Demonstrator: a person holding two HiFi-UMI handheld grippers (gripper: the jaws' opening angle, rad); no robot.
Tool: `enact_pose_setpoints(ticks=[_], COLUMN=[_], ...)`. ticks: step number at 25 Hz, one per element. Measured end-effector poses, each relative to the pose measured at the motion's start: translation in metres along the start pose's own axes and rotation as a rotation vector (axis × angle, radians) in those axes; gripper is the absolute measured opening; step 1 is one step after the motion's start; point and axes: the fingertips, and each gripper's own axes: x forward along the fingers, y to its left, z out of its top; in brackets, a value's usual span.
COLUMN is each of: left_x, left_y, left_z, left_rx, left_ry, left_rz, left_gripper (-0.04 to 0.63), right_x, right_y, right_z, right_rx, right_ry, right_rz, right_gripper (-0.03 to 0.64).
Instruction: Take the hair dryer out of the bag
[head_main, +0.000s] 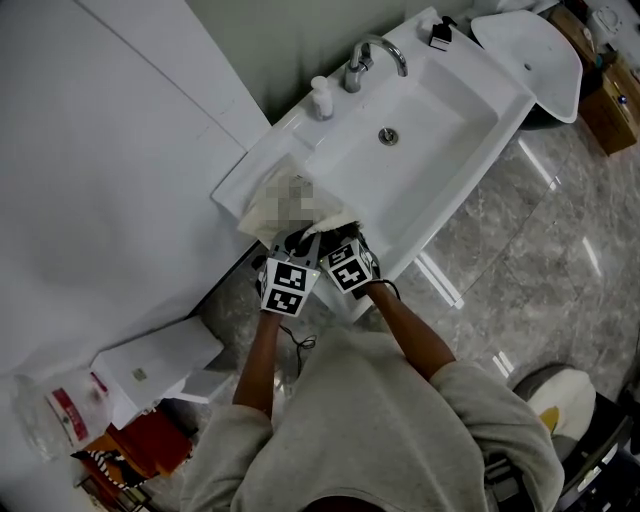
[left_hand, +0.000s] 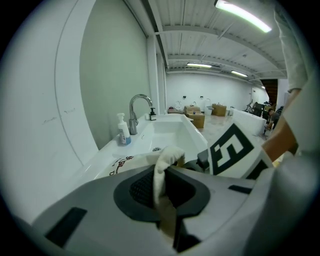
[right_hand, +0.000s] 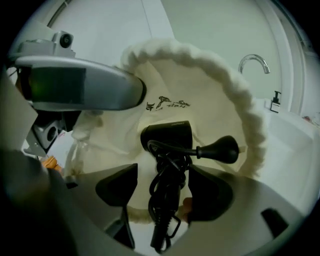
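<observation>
Right gripper view showed the black plastic hair dryer (right_hand: 167, 134) inside the cream cloth bag (right_hand: 205, 100), its coiled cord (right_hand: 164, 200) between the right hand-held gripper's (right_hand: 161, 186) spread jaws. The left hand-held gripper (left_hand: 162, 190) pinched the bag's rim. Grabbing only cord risked snagging.

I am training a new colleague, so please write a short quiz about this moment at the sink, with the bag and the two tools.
1. True or false: the left tool is shut on the bag's rim.
2. What hangs between the right tool's open jaws? A) soap bottle B) cord C) faucet
3. Fill in: the dryer lies inside the ____.
Key: 1 true; 2 B; 3 bag.
</observation>
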Motion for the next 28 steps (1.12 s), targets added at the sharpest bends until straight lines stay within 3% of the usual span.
enact_pose_setpoints(ticks=[4,13,21,25,28], left_x=[-0.004,-0.007,-0.007,-0.008,-0.009], left_y=[-0.001,0.004,0.011,0.021,0.021], left_z=[0.003,0.006,0.001,-0.001,-0.001], left_rx=[0.007,-0.083,-0.19,-0.264,-0.259], left_ry=[-0.004,-0.023,-0.047,-0.064,-0.065], left_rz=[0.003,-0.022,-0.056,-0.08,-0.085], left_gripper=[0.031,0.029,0.026,0.025,0.025], right_x=[0.006,0.019,0.037,0.043,0.045], right_y=[-0.002,-0.013,-0.018,-0.022,-0.021], right_z=[0.003,0.006,-0.013,-0.01,-0.01], right_rx=[0.005,0.015,-0.02,-0.05,-0.067], right_ry=[0.017,0.003,0.128,0.149,0.152], right_rz=[-0.009,-0.091,-0.072,-0.123,-0.123], right_gripper=[0.31,0.293,0.273,0.25,0.22])
